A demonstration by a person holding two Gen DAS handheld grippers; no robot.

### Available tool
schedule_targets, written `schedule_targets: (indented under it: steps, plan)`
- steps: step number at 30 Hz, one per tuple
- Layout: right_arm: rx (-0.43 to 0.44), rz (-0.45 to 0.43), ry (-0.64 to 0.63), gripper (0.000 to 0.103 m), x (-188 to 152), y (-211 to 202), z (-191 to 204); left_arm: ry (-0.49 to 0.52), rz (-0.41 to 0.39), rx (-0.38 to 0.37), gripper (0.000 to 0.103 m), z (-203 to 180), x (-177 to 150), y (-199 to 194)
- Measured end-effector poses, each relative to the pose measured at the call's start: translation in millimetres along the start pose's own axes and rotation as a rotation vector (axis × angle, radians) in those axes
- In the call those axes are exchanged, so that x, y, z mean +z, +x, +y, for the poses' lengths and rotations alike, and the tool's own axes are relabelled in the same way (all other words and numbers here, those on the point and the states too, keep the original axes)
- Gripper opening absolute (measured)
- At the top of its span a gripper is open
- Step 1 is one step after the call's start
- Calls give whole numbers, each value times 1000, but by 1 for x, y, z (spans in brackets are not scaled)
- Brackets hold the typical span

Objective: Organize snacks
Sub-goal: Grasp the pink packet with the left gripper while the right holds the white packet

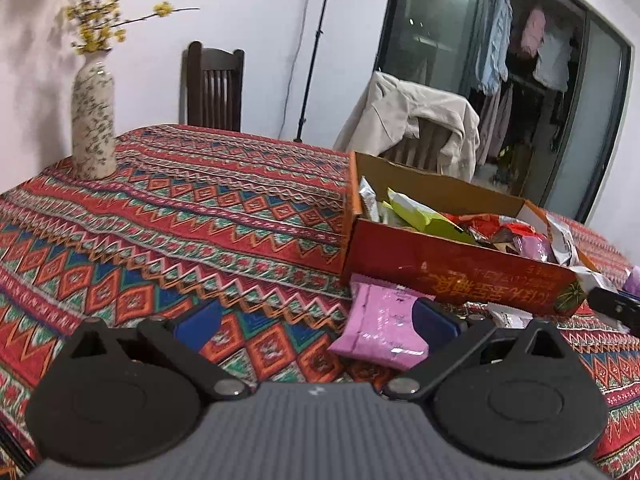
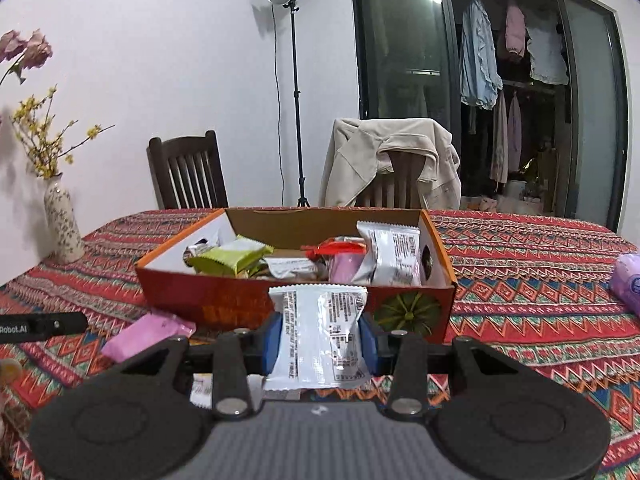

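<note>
We see the left gripper [image 1: 316, 326] spread wide over the patterned tablecloth [image 1: 200, 216], a pink snack packet [image 1: 380, 324] by its right finger, just before the orange snack box [image 1: 460, 272].

Glossy plastic snack packets [image 2: 320, 332], a matt cardboard box [image 2: 248, 304], a coarse woven cloth tablecloth [image 1: 180, 216].

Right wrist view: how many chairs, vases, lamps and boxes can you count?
dark wooden chairs: 2 (one has a beige jacket draped over it)
white flowered ceramic vase: 1
studio lamp on a black stand: 1
orange cardboard box: 1
Total: 5
</note>
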State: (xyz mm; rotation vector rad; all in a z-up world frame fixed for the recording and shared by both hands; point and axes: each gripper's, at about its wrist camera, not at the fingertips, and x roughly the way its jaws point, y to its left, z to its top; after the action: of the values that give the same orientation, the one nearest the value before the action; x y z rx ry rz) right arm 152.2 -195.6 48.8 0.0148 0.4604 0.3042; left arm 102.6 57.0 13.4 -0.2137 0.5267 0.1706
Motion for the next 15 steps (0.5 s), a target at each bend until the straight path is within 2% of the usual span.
schedule_targets:
  steps: [7, 15]
  plan:
    - [3, 9, 55, 40, -13, 22, -12, 85, 60, 12, 103, -35, 12, 32]
    - [16, -7, 72, 40, -18, 17, -14, 131, 135, 37, 103, -52, -2, 74]
